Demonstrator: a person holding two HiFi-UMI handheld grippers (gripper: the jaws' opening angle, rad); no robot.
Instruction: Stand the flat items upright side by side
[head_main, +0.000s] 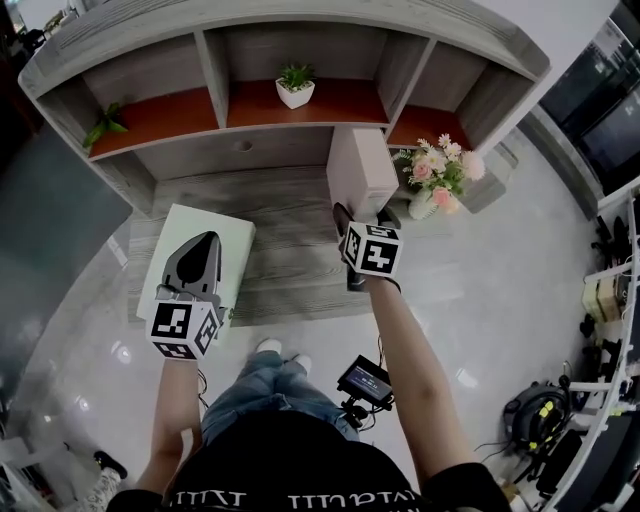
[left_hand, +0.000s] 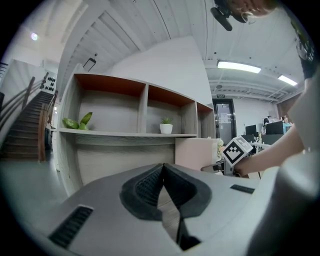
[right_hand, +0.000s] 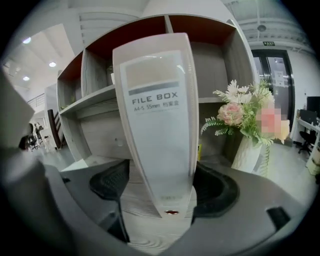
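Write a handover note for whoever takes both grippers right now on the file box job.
Left gripper: shut and empty, over the flat file box, which lies on the desk at the left.
Right gripper: open, one jaw on each side of the upright file box. A gap shows at one pad, so it has no grip.
Done: one box stands on end near the flowers.
Left: pick up the flat box and stand it upright next to the first.
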